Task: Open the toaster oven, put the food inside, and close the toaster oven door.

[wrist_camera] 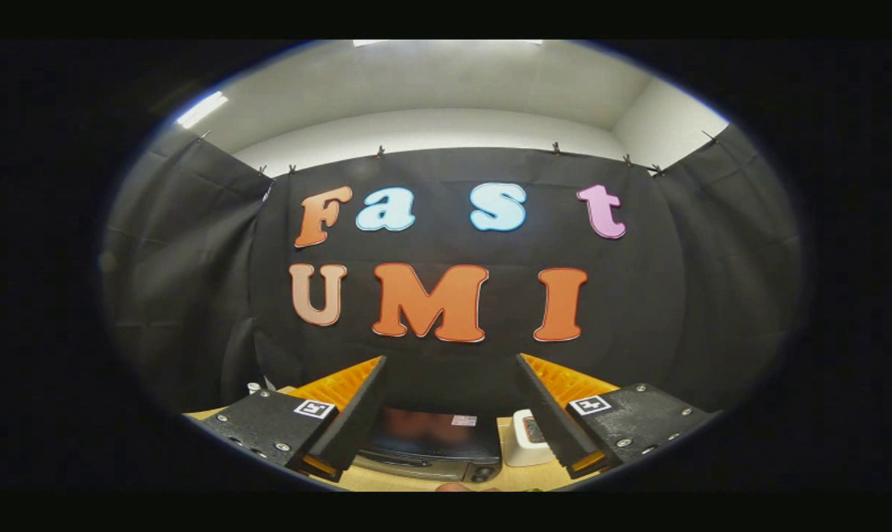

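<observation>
Claw (449,414): two-finger gripper, fingers spread wide apart with nothing between them; held high and level, facing the far cloth wall, well above the worktop, which suggests a start pose before any approach.

Dark, boxy toaster oven with glass-fronted door (431,440): stands on the pale wooden tabletop (386,480), below and beyond the fingers, in the gap between them. Door appears shut, so opening is judged not yet begun; the handle cannot be made out from this height.

Small white rounded appliance or container (523,436): just right of the oven, partly behind the right finger; identity unclear.

Food: a sliver of something pale (453,487) and a green speck (534,489) lie at the near table edge; too little visible to say these are the food.

Black cloth backdrop (194,295): encloses the booth on the left, right and far sides
</observation>
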Motion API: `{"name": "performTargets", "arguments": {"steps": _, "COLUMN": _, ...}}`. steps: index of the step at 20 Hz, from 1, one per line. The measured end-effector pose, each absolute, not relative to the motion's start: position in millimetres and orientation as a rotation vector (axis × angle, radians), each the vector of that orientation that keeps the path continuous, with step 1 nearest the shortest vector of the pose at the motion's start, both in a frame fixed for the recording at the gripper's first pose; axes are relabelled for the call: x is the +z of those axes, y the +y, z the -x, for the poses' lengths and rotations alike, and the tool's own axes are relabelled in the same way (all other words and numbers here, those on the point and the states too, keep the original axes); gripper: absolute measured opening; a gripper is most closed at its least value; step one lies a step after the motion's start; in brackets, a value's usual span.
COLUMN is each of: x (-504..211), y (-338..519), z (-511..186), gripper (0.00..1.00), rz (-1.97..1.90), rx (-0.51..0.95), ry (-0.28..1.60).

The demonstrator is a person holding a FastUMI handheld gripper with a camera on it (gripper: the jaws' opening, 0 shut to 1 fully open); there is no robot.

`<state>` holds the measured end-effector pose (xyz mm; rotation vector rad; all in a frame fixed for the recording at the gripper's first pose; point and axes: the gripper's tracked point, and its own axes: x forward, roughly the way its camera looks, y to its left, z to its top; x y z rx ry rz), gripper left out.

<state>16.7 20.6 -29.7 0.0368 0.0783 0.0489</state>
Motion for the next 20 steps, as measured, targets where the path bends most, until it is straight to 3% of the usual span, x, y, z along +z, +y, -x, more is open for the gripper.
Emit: {"name": "performTargets", "arguments": {"steps": 20, "x": -260, "y": 103, "z": -48, "gripper": 1.0, "rz": -0.033, "rx": 0.167, "ry": 0.466}}
